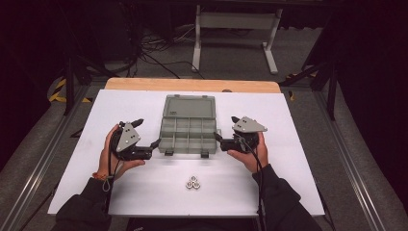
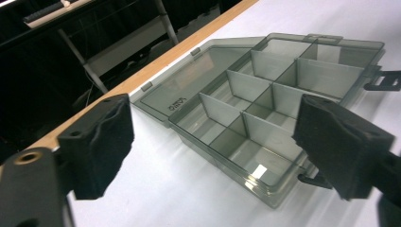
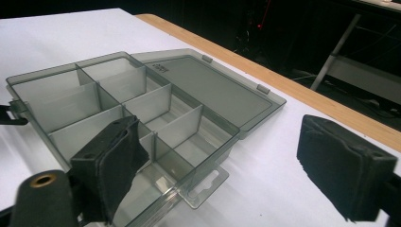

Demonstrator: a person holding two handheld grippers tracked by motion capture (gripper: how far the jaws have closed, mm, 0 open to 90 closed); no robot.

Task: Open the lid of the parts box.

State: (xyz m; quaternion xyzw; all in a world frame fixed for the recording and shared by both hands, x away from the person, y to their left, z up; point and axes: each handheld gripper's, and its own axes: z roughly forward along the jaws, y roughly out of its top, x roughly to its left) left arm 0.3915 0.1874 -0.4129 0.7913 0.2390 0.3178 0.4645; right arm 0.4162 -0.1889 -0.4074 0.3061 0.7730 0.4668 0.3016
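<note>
- Two hand-held grippers flank a translucent grey plastic compartment box [image 1: 187,130] at the middle of the white tabletop [image 1: 288,144]: the left hand-held gripper [image 1: 147,132] at its 9 o'clock, the right hand-held gripper [image 1: 225,129] at its 3 o'clock.
- Both have their jaws spread wide and hold nothing; each points inward at the box's side wall, probably readied to steady or work at it.
- The box's flat hinged lid [image 2: 194,78] lies fully back toward 12 o'clock, leaving the divided compartments open from above; they look empty.
- At the box's 6 o'clock, near the tabletop's front edge, sits a small cluster of three silvery ring-shaped pieces [image 1: 193,183], likely nuts, though too small to tell.
- The embossed lettering on the lid is unreadable, and the right gripper's near pad [image 3: 111,165] covers part of the closest compartment.
</note>
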